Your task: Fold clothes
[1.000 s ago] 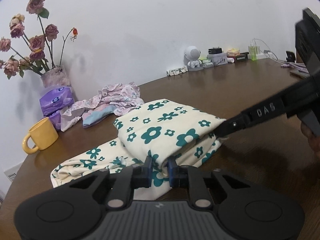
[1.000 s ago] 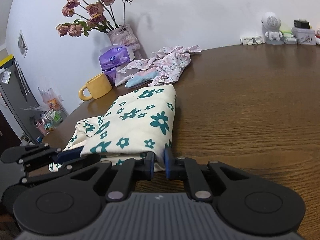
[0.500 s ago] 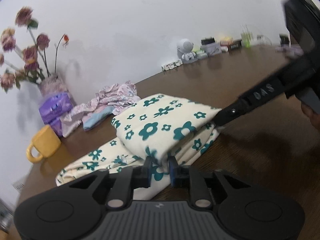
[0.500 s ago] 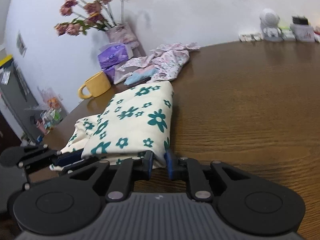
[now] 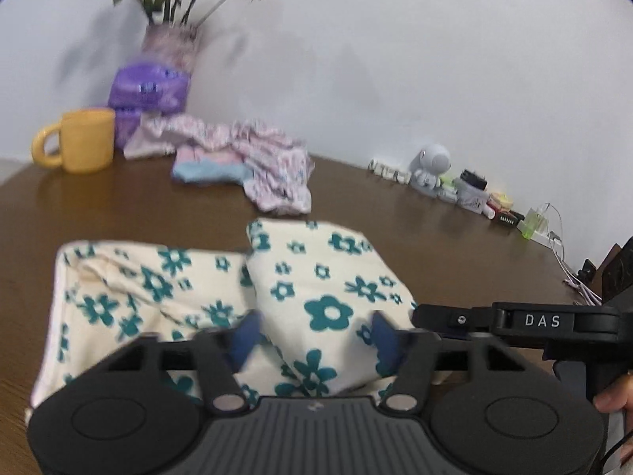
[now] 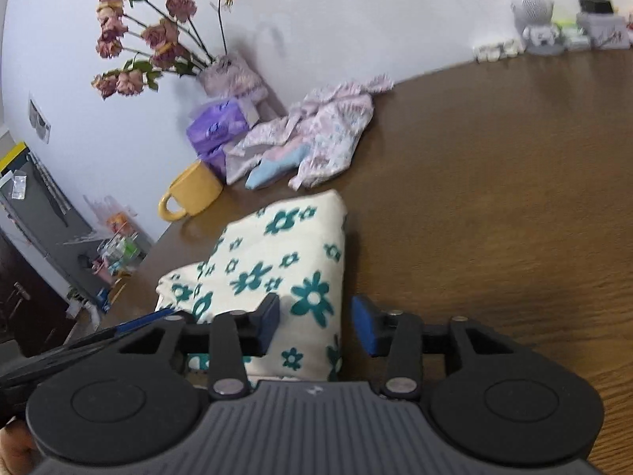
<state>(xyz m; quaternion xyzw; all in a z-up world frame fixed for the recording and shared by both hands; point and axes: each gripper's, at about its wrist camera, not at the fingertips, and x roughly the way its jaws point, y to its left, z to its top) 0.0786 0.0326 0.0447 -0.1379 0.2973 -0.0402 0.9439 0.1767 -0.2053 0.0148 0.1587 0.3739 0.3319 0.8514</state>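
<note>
Both jaws wide apart, nothing held: your left hand-held gripper [image 5: 314, 340] and right hand-held gripper [image 6: 314, 324] straddle the cream cloth with teal flowers [image 6: 285, 273], folded over at the surface's near edge. One looks done; the crumpled pink floral garment [image 6: 316, 134] by the far edge still waits.

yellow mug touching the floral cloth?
Apart. Left wrist view: bare brown table separates the yellow mug from the floral cloth.

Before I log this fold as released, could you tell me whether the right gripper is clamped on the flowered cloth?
No, the right gripper is open, its blue pads either side of the flowered cloth.
</note>
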